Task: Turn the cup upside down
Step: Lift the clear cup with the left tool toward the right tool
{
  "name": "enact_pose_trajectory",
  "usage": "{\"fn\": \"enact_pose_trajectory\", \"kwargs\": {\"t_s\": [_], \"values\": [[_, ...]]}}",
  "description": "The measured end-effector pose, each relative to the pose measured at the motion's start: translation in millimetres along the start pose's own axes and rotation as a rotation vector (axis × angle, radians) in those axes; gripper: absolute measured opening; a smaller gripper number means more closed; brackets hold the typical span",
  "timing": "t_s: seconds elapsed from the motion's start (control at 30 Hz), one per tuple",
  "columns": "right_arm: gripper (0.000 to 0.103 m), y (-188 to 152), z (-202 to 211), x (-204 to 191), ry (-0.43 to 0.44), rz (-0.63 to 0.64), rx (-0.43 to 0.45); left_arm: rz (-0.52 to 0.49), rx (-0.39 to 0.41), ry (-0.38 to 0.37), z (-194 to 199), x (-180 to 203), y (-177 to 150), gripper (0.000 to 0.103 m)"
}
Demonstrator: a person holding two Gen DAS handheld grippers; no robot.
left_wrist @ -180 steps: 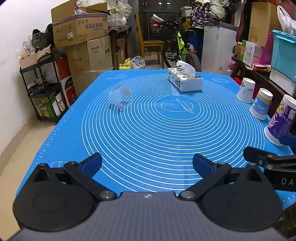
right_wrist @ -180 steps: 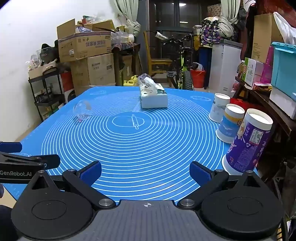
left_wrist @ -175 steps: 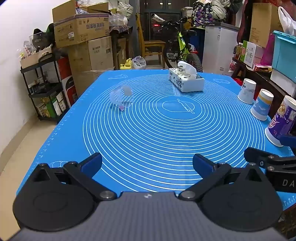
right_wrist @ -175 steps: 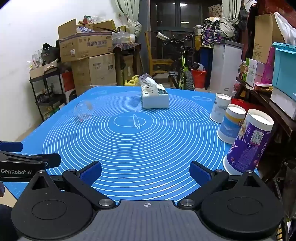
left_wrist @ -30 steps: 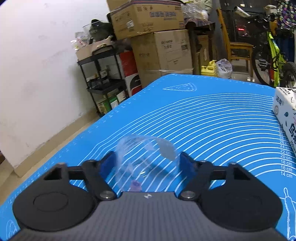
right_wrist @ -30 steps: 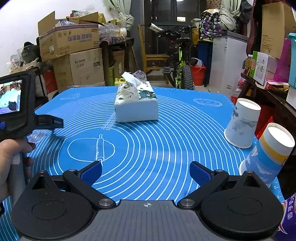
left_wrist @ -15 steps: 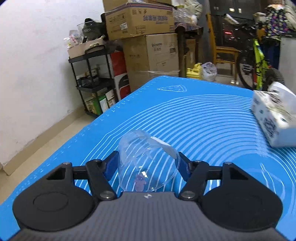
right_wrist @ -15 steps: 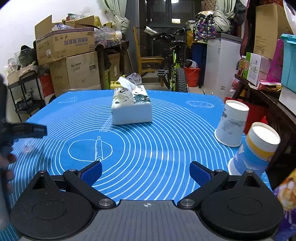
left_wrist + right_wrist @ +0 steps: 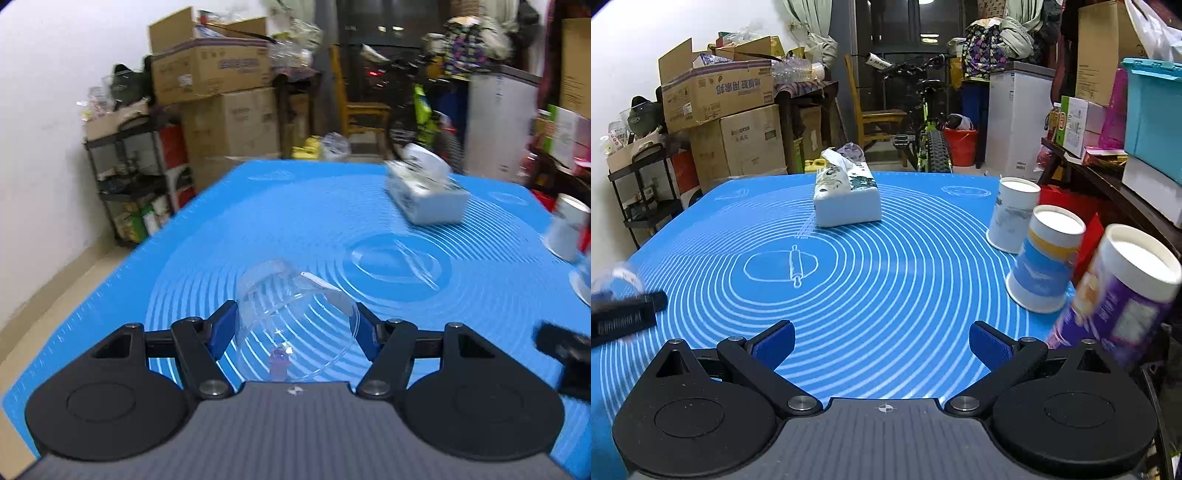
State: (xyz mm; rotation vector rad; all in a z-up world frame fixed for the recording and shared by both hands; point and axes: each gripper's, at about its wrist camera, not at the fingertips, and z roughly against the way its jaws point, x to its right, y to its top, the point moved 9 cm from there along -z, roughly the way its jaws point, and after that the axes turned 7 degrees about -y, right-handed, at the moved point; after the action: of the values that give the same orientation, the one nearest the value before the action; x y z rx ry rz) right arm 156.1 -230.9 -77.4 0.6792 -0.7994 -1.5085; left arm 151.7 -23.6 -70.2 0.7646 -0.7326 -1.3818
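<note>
I am looking across the blue mat (image 9: 886, 295), which is filling the middle of both views; its left edge is running diagonally down the left of the left wrist view, with floor showing beyond it. A tissue box (image 9: 846, 203) is sitting in the upper middle of the right wrist view, and three paper cups (image 9: 1045, 258) are lining the mat's right edge. Between the box, the cups and my grippers, a wide stretch of ringed mat is lying bare.

My left gripper (image 9: 293, 325) is gripping the cup (image 9: 291, 325), with both blue pads pressing its sides in the lower middle of the left wrist view. The cup is clear plastic, showing the mat's rings through its wall, with a small purple mark near the bottom of its wall. It is lying tilted between the fingers; I cannot tell which end is its mouth.

My right gripper (image 9: 882, 343) is holding its fingers wide apart with nothing between them, low over the mat's near edge.
</note>
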Motion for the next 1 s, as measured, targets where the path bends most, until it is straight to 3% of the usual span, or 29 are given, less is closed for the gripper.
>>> {"fn": "enact_pose_trajectory", "kwargs": {"t_s": [0.37,0.63,1.0], "values": [[0.101,-25,31,6,-0.012,0.014,-0.014,-0.082,0.008,-0.169,19,38,-48,0.067],[0.101,-36,31,14,-0.020,0.007,-0.037,-0.098,-0.026,-0.174,14,43,-64,0.067],[0.101,-36,30,9,-0.009,0.016,-0.044,-0.096,-0.031,-0.156,18,34,-61,0.081]]}}
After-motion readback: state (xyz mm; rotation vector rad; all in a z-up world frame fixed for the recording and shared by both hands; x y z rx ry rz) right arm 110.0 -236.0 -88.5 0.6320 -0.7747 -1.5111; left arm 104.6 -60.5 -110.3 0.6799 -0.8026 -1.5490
